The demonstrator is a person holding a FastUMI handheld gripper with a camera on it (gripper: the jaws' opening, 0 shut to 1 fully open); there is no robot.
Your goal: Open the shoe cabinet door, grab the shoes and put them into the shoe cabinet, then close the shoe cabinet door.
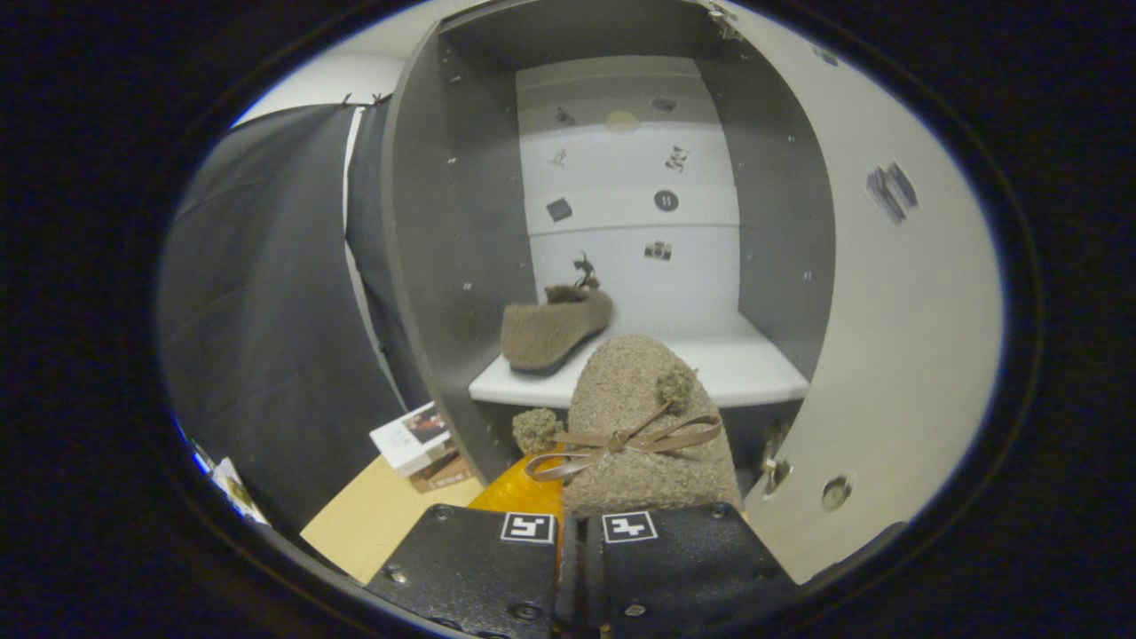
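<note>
slipper (641, 424) clamped between gripper (579, 532) fingers, toe toward open cabinet (444, 222)

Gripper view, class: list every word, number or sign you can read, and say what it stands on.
None can be read.
Stickers on the cabinet's back panel: too small.
Sticker on the open door: blurred.
Box beside the cabinet: print too small.
Claw, shut on the shoe: square coded markers, no words.

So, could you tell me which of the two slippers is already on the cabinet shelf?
The plain slipper beyond the fingers; the bow-tied slipper is in the gripper.
</note>
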